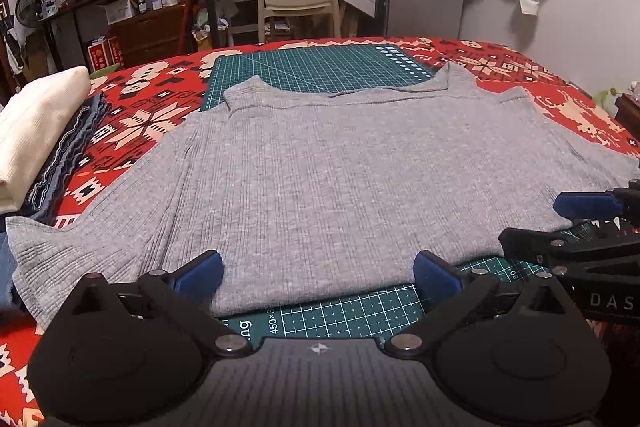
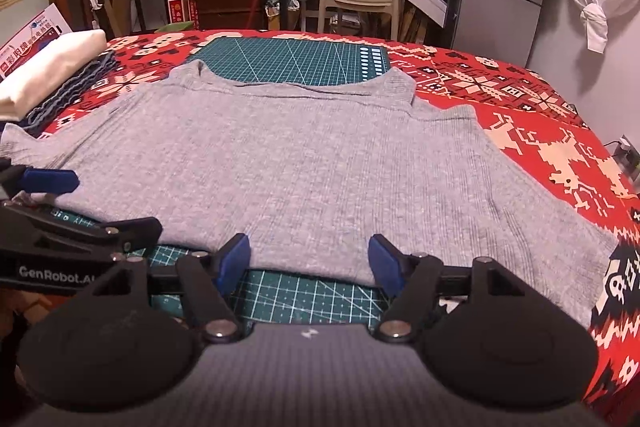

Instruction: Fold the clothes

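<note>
Lettering "GenRobot.AI" marks the left gripper (image 2: 48,187); "450×3" shows on the green cutting mat (image 1: 340,311). Grey sweater (image 1: 340,167) lies flat across it. Left and right gripper (image 2: 308,263) gape, gripping nothing.

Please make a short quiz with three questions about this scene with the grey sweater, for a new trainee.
1. True or false: the left gripper is shut on the sweater.
2. What lies directly under the sweater's near hem? A) a bare wooden table B) a green cutting mat C) a white towel
3. Fill in: at the left edge of the red blanket there is a stack of folded ____.

Key:
1. False. Both the left gripper and the right gripper are open, with the hem between their pads.
2. B
3. clothes
</note>
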Demonstrator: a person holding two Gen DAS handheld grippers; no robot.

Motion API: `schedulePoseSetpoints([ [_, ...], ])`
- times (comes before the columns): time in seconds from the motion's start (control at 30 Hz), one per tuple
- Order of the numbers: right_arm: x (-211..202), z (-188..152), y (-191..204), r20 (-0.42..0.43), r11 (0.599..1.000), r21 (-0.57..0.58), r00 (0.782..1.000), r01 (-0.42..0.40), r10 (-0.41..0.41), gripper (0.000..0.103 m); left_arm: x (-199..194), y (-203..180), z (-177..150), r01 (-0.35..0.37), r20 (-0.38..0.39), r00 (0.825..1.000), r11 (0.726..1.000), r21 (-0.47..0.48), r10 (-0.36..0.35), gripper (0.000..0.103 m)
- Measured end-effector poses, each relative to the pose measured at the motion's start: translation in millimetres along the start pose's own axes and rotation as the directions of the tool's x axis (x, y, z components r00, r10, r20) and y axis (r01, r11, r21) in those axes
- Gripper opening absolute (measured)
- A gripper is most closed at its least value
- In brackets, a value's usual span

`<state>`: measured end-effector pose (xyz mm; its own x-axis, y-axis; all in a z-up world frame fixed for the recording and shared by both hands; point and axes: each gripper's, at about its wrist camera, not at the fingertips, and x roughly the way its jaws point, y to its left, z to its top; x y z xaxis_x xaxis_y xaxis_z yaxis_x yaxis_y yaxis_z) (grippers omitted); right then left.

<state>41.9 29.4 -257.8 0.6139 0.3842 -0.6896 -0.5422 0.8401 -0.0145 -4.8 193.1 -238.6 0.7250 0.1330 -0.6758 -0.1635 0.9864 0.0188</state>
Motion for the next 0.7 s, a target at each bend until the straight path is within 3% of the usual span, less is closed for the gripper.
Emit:
schedulePoseSetpoints([
  [0.3,-16,-2,-11,-0.003,0.998,0.057,1.000,0.006,-0.006,0.067,1,0,3,0.004,-0.013,1.000,1.000,0.011,-0.004,0.103],
  [0.33,-16,-1,-15,-0.004,0.998,0.068,1.000,0.009,-0.008,0.062,1,0,3,0.006,-0.012,1.000,1.000,0.016,-0.005,0.103],
  [0.4,-16,0,-23,-0.007,0.996,0.090,1.000,0.014,-0.014,0.034,1,-1,3,0.004,-0.014,1.000,1.000,0.025,-0.003,0.103],
  [0.47,-15,2,-29,-0.014,0.994,0.105,1.000,0.018,-0.017,0.018,0,-2,4,0.000,-0.016,1.000,0.999,0.034,0.000,0.103],
  [0.7,-17,-7,-26,-0.019,0.997,0.064,0.999,0.038,-0.037,0.017,-1,1,0,0.017,0.006,1.000,1.000,0.024,-0.017,0.103],
])
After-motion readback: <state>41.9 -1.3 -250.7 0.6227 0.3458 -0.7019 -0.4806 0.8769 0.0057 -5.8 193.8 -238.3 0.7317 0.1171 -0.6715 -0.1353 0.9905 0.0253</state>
